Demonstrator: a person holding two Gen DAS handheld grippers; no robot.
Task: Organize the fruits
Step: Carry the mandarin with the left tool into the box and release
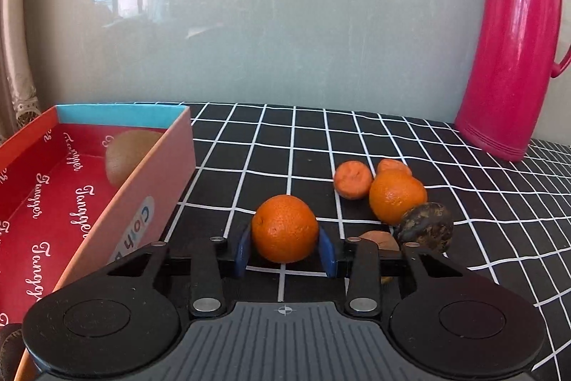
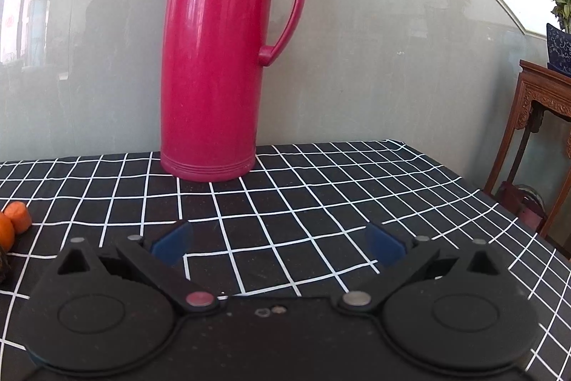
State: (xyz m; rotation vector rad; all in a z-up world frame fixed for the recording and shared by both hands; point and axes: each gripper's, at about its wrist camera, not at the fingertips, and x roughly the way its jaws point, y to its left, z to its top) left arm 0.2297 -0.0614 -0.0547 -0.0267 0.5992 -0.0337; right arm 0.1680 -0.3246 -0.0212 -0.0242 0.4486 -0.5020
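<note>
Fingers (image 1: 327,250) of your left gripper (image 1: 285,254) stand on either side of an orange (image 1: 284,228), and the blue pads touch its flanks, so you are gripping it. It sits on the checked counter (image 1: 271,145), just beside the red box (image 1: 107,202) that lies along the counter's left edge. A brown fruit (image 1: 130,156) already lies inside the box, against its far end. To the right of the gripped orange, more fruit clusters together: a second orange (image 1: 396,195), two wrinkled mandarins (image 1: 352,179) behind it, a dark mottled fruit (image 1: 424,226) touching its near side, and a brown one (image 1: 380,240) half hidden by your gripper. A pink flask (image 2: 214,59) stands upright at the counter's back edge, against the wall. Your right gripper (image 2: 278,245) hovers over bare cloth in front of the flask with its fingers (image 2: 173,243) spread wide and nothing between them.
</note>
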